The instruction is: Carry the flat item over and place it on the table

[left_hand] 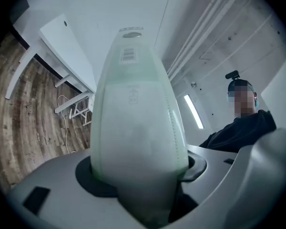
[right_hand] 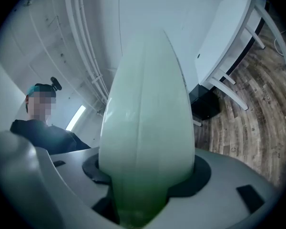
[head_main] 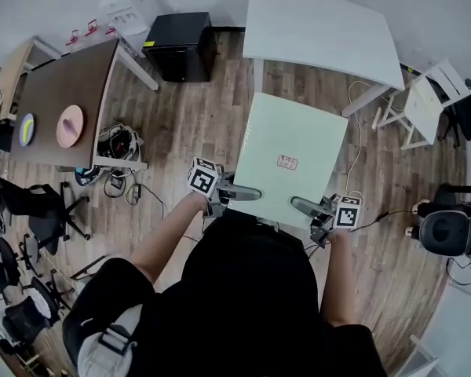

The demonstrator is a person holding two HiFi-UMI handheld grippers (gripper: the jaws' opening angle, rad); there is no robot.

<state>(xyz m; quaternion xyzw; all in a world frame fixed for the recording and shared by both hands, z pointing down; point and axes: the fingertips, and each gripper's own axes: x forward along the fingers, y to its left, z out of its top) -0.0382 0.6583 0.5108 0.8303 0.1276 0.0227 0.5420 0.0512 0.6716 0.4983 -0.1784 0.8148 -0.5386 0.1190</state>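
Note:
A flat pale green board (head_main: 294, 159) with a small red-and-white label is held level above the wooden floor, in front of the person. My left gripper (head_main: 247, 193) is shut on its near left edge and my right gripper (head_main: 302, 205) on its near right edge. In the left gripper view the board (left_hand: 138, 118) stands edge-on between the grey jaws of the left gripper (left_hand: 140, 175). The right gripper view shows the board (right_hand: 145, 118) the same way, clamped in the right gripper (right_hand: 143, 180). A white table (head_main: 322, 26) lies just beyond the board's far edge.
A black box (head_main: 180, 45) stands on the floor left of the white table. A brown table (head_main: 63, 93) with two plates is at far left, with cables (head_main: 118, 144) beside it. A white folding stand (head_main: 424, 104) and a black office chair (head_main: 447, 230) are at right.

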